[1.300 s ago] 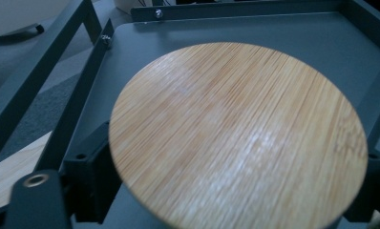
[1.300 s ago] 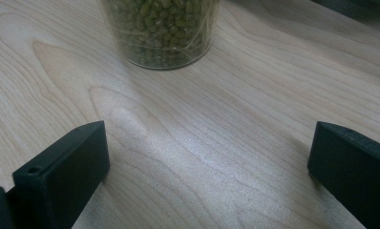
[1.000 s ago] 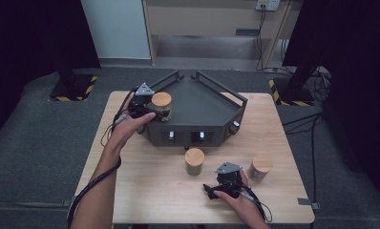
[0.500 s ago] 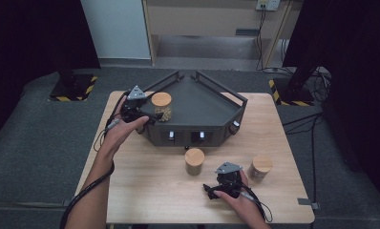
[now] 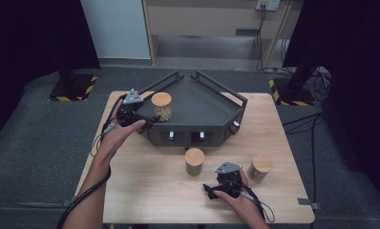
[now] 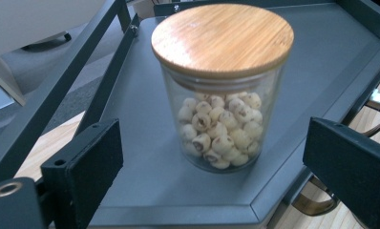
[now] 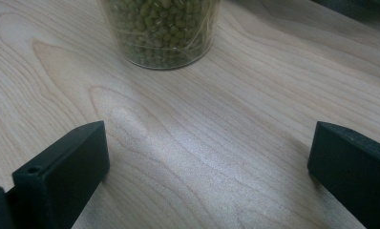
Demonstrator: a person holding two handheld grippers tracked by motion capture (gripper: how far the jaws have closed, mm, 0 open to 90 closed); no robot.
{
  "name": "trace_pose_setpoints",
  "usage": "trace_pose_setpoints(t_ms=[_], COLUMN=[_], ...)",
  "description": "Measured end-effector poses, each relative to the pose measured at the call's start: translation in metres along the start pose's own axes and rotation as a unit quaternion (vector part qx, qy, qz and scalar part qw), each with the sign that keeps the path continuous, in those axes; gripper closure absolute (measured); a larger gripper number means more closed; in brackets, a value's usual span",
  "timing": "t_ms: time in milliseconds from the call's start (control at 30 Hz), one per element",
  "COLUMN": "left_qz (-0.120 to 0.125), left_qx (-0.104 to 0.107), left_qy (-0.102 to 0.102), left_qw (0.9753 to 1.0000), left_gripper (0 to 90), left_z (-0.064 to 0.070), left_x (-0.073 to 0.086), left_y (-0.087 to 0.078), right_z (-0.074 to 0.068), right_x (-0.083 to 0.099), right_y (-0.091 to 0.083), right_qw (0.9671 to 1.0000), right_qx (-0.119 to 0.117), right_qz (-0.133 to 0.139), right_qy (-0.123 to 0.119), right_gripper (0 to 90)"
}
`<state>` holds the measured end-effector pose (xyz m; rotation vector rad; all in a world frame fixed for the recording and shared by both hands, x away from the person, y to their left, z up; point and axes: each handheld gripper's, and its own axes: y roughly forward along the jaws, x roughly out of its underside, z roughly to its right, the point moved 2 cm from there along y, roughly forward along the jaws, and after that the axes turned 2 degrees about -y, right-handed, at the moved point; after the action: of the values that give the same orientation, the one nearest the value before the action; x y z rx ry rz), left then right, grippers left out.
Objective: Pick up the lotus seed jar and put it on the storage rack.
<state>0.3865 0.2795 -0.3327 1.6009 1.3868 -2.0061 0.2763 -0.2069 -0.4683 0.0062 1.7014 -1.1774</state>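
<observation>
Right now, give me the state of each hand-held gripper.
Left hand-held gripper: open, holding nothing; the lidded jar of pale seeds stands ahead of it.
Right hand-held gripper: open, holding nothing, over the wooden table.

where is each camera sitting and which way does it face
High view: above the person's side, looking forward and down on the table; both forearms, left gripper, right gripper.
Left gripper view: rides the left gripper, facing the jar of pale seeds on the dark tray; its open fingers.
Right gripper view: rides the right gripper, low over the table, facing the jar of green beans; its open fingers.
Shared: high and left gripper views both show the pale-seed jar.
</observation>
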Motion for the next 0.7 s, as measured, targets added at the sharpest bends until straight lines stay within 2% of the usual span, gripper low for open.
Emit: trace_pose_setpoints(t_ms=[333,700], left_qz=[-0.003,0.001], left_qx=[-0.002,-0.006], left_qy=[0.003,-0.006], left_qw=[1.0000,1.0000], left_gripper=[4.9,4.7], left_z=[0.0063,0.0079], left_x=[0.0032,0.0102], left_y=[0.0009,-0.0009], right_z=[0.0000,0.0002], right_x=[0.0000,-0.0001], right_y=[0.0001,0.0001], right_qw=[1.0000,1.0000], right_qx=[0.000,0.000], right_qz=[0.000,0.000], right_qy=[0.001,0.000], right_gripper=[0.3,0.3])
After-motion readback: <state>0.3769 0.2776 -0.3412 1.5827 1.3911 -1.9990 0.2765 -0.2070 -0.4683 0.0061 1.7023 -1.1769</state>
